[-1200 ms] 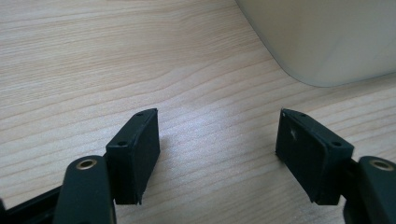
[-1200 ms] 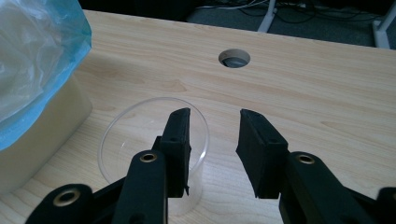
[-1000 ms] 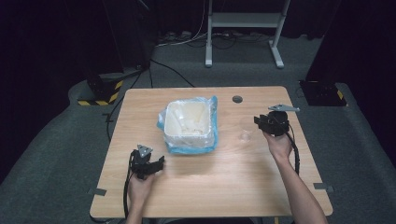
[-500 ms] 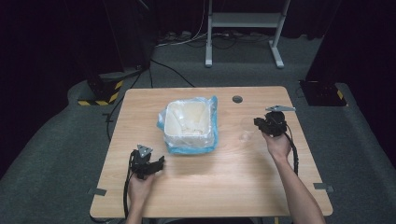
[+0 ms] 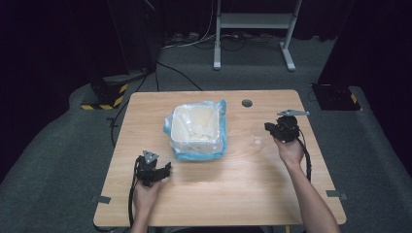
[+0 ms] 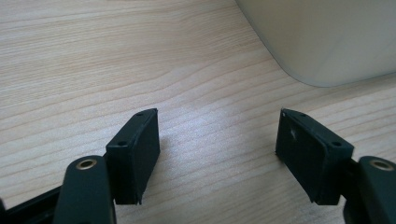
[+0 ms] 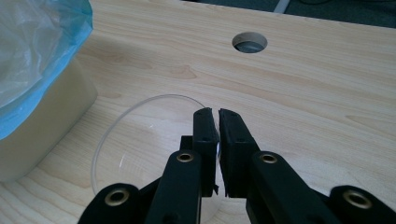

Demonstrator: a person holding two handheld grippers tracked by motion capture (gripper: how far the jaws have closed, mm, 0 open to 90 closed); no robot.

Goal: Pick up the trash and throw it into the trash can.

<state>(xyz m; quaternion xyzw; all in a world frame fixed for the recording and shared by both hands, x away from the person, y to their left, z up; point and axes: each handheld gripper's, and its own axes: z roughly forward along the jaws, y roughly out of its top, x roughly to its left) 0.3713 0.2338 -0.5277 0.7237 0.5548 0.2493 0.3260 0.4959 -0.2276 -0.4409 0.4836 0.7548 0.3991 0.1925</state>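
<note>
A clear bowl (image 7: 140, 154) rests on the wooden table (image 5: 233, 184) to the right of a white square bin (image 5: 197, 128). The bin is lined with a blue-edged plastic bag (image 7: 37, 46). My right gripper (image 7: 215, 112) is shut on the bowl's rim, one jaw inside and one outside. From above, the bowl (image 5: 257, 141) is faint, just left of the right gripper (image 5: 272, 128). My left gripper (image 6: 217, 116) stands open and empty, low over the table, with the bin's rounded corner (image 6: 327, 37) just ahead. It sits at the near left (image 5: 165, 169).
A round cable hole (image 5: 247, 103) lies in the tabletop behind the bowl. Black cables trail from both grippers toward the near edge. A white stand (image 5: 252, 22) and dark floor gear lie beyond the table.
The right gripper has drifted very slightly toward the near edge with the bowl's rim between its jaws. The left gripper has not moved.
</note>
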